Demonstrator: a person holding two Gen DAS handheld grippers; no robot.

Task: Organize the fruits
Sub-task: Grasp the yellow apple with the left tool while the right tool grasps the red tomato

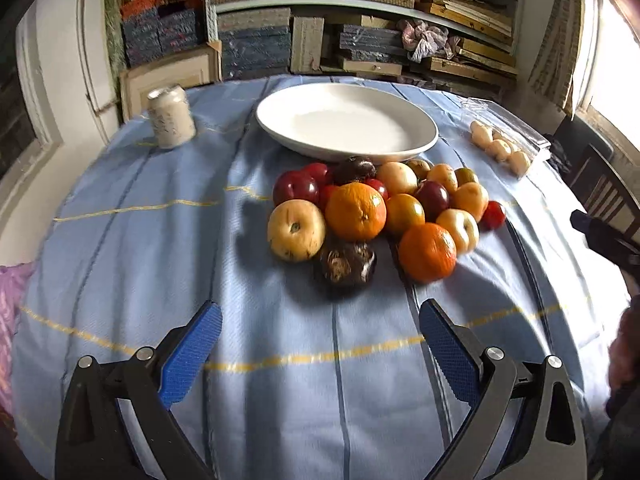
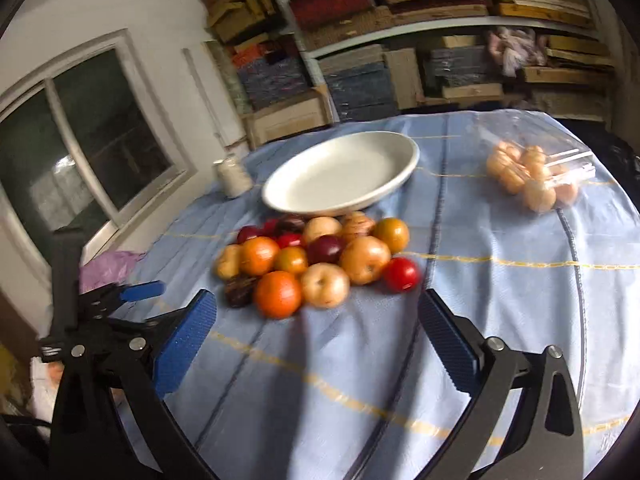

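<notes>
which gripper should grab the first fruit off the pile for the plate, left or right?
Left, marginally. Its open jaws face the dark fruit and the orange at the pile's near edge. The right gripper is also open and empty, but its view is blurred. The white plate is empty.

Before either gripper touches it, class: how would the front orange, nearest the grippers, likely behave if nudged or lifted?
The front orange is round and lies loose on the tablecloth, so a nudge would probably roll it. It seems to touch a yellow apple, which might shift too. Its skin looks firm and dimpled, so the open left gripper should hold it without much slip.
</notes>
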